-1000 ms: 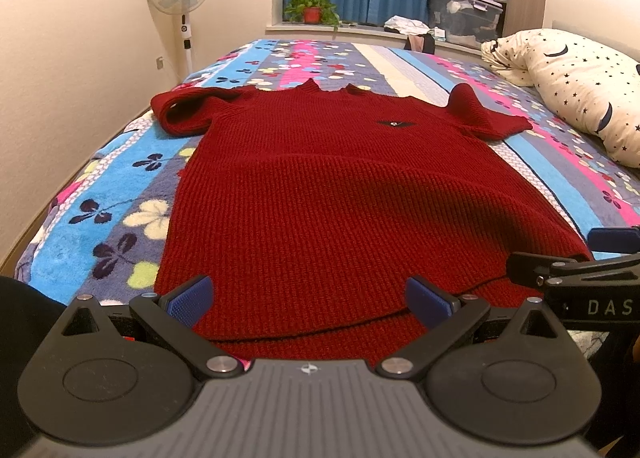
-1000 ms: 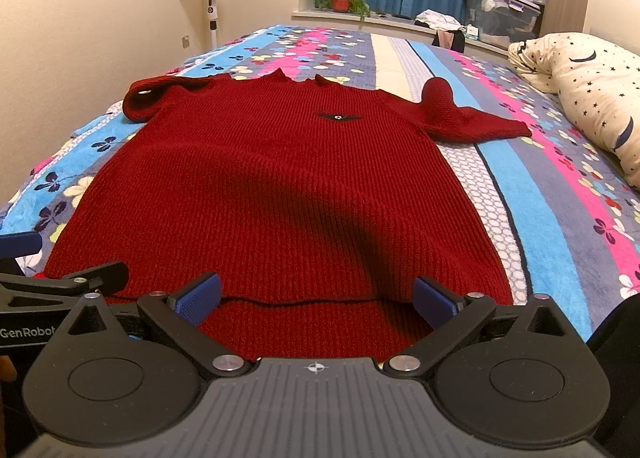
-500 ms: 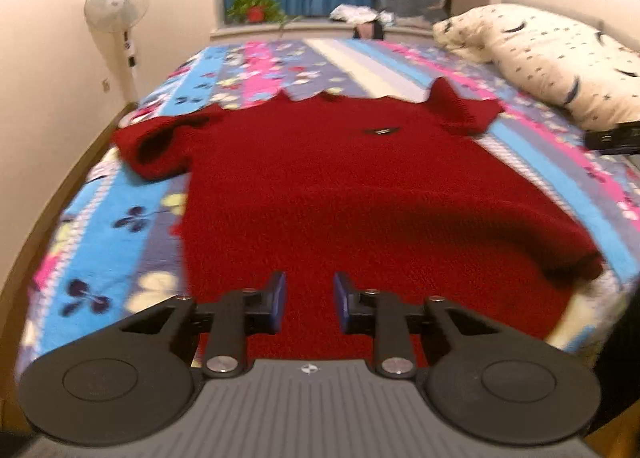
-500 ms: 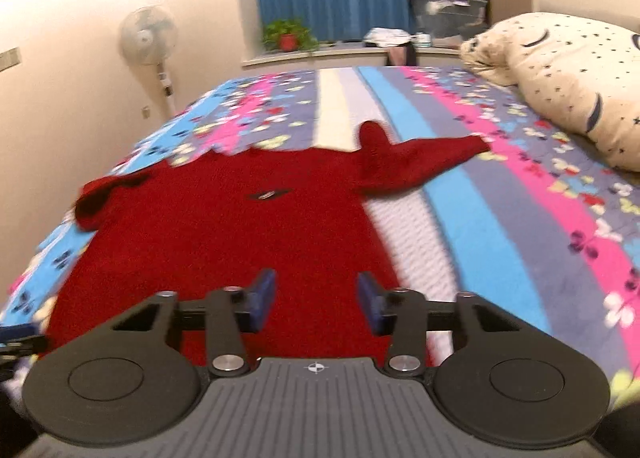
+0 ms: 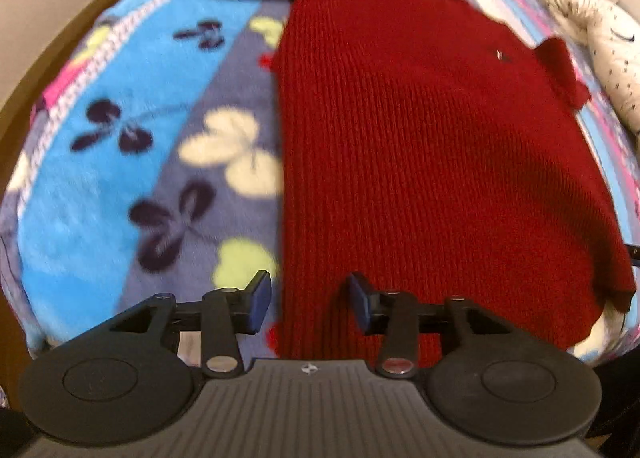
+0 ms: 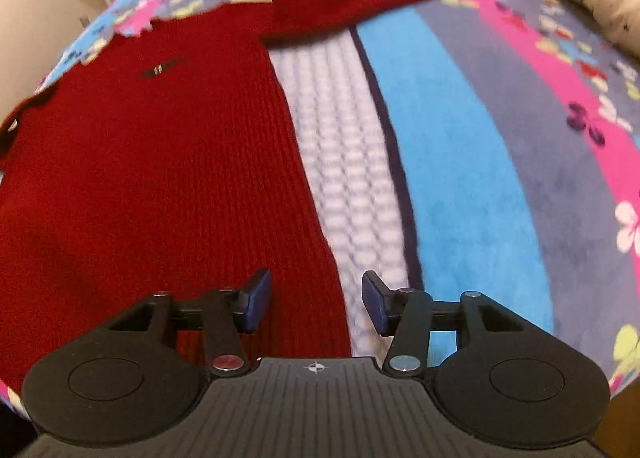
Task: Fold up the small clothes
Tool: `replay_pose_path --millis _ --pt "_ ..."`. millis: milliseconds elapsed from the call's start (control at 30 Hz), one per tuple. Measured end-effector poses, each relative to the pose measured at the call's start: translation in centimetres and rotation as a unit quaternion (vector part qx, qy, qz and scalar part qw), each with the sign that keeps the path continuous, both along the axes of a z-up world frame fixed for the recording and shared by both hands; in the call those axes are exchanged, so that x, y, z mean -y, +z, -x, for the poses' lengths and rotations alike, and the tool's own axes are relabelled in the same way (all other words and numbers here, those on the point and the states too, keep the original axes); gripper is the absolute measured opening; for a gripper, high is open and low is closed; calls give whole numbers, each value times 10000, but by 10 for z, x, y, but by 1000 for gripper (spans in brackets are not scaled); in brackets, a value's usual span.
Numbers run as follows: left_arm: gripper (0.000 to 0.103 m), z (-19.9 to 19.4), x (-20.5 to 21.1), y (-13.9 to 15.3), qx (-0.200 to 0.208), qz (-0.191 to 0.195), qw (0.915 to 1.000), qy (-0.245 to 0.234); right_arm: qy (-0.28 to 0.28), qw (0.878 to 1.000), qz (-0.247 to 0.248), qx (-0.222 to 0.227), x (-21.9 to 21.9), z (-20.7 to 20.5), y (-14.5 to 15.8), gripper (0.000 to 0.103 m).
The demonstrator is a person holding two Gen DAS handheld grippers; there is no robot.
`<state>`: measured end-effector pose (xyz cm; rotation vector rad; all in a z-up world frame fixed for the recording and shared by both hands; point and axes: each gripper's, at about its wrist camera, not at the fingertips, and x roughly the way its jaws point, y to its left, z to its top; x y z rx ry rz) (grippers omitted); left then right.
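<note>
We find no readable words, brand names or numbers anywhere in either wrist view. The only mark we can make out on the dark red ribbed knit sweater (image 5: 420, 138) is a small dark chest emblem (image 6: 162, 67) with tiny pale stripes at its middle, too small and blurred for us to read. On the ribbed grey plastic gripper housing (image 5: 308, 410) we see just a small round crosshair symbol (image 5: 308, 369), which carries no lettering.
</note>
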<state>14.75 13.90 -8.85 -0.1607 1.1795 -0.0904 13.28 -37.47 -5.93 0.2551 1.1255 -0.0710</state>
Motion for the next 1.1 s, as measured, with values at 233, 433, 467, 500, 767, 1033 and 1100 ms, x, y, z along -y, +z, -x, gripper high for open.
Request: replay_pose_path --millis 233,433,467,500,767,1033,1100 --pt "13 1 3 -1 178 -156 9991 -345 334 9990 -295 93 -2 5 -2 21" --pt "7 39 -4 58 1498 -360 9851 -767 181 9810 -1018 1639 29 47 61 17" --pt "7 46 -12 64 1610 -468 9836 -663 122 9762 -1195 1804 37 57 68 17" --pt "7 48 -20 65 1595 -483 9847 -511 47 9736 -1336 1851 43 65 70 16" --pt "12 31 3 35 956 -1184 9869 -536 70 9986 208 479 20 41 25 17" --pt "27 21 34 9 693 -705 9901 -997 1253 9911 -275 362 -20 31 11 37" --pt "33 15 42 -15 152 -913 9896 -1105 1384 9902 180 -17 -33 25 -4 37"
